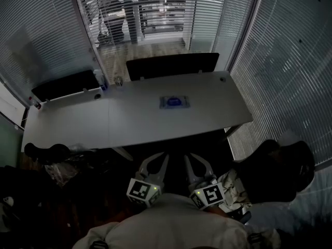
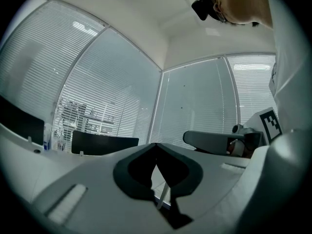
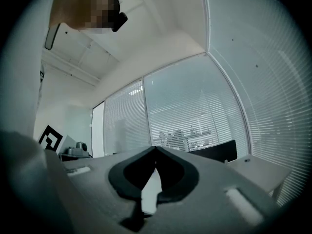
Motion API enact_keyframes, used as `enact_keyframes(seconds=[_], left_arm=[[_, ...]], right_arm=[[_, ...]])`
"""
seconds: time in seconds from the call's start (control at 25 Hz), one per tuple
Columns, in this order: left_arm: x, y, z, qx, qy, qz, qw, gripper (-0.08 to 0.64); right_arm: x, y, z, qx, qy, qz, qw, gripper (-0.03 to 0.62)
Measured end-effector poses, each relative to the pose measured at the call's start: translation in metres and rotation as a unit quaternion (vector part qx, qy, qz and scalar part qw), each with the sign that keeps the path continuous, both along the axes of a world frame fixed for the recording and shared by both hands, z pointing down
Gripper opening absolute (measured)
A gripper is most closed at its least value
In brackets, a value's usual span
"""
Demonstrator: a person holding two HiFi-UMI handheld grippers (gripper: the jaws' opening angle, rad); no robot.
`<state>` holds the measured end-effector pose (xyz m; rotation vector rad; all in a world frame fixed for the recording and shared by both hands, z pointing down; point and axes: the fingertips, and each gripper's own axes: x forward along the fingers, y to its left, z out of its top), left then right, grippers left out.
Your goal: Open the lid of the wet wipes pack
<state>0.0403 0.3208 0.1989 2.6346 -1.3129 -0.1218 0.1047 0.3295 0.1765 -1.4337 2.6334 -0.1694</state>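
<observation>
Jaws clenched on left gripper (image 2: 156,147), right gripper (image 3: 156,150); wet wipes pack (image 1: 175,102) on table (image 1: 129,123), blinds (image 1: 44,32) around.

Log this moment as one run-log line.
stage: reach not begun | wet wipes pack: on table, untouched | left claw: shut, empty | right claw: shut, empty
</observation>
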Motion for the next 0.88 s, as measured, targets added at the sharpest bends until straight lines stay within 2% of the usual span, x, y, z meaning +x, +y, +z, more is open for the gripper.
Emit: enact_keyframes(seconds=[0.52,0.88], left_arm=[[0.048,0.007,0.009,-0.013,0.002,0.012,0.9998,0.003],[0.063,0.005,0.016,-0.02,-0.001,0.011,0.9997,0.003]], right_arm=[[0.045,0.01,0.012,-0.013,-0.009,0.014,1.0,0.0],[0.064,0.008,0.014,-0.014,-0.012,0.021,1.0,0.002]])
